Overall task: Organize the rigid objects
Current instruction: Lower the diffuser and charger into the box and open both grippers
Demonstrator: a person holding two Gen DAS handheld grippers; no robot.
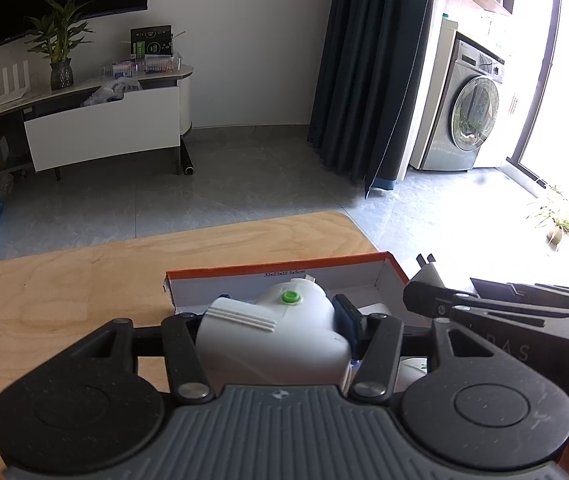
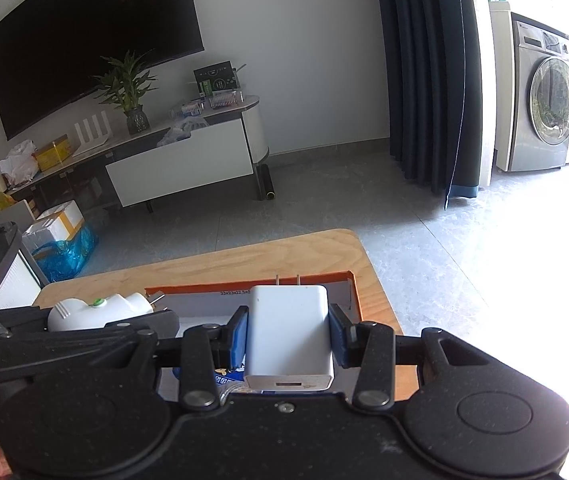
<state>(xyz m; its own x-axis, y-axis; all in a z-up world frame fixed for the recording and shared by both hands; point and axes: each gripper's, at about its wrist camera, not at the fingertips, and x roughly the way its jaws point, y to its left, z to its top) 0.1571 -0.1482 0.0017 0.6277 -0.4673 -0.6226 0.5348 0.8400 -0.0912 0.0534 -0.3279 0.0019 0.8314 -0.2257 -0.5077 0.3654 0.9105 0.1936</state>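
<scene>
My left gripper (image 1: pixel 272 330) is shut on a white plug-in device with a green button (image 1: pixel 280 328), held above the near edge of an open orange cardboard box (image 1: pixel 276 270) on the wooden table (image 1: pixel 64 292). The device also shows in the right wrist view (image 2: pixel 96 312), at the left. My right gripper (image 2: pixel 288 338) is shut on a white USB wall charger (image 2: pixel 289 336), prongs pointing forward, over the same box (image 2: pixel 354 292). The right gripper's body shows at the right edge of the left wrist view (image 1: pixel 504 312).
The box holds some white items and a blue-printed packet (image 2: pixel 226 380), mostly hidden by the grippers. The table's far edge (image 1: pixel 204 232) drops to a grey tiled floor. A TV stand (image 1: pixel 104 128), dark curtain (image 1: pixel 372 72) and washing machine (image 1: pixel 472 116) stand beyond.
</scene>
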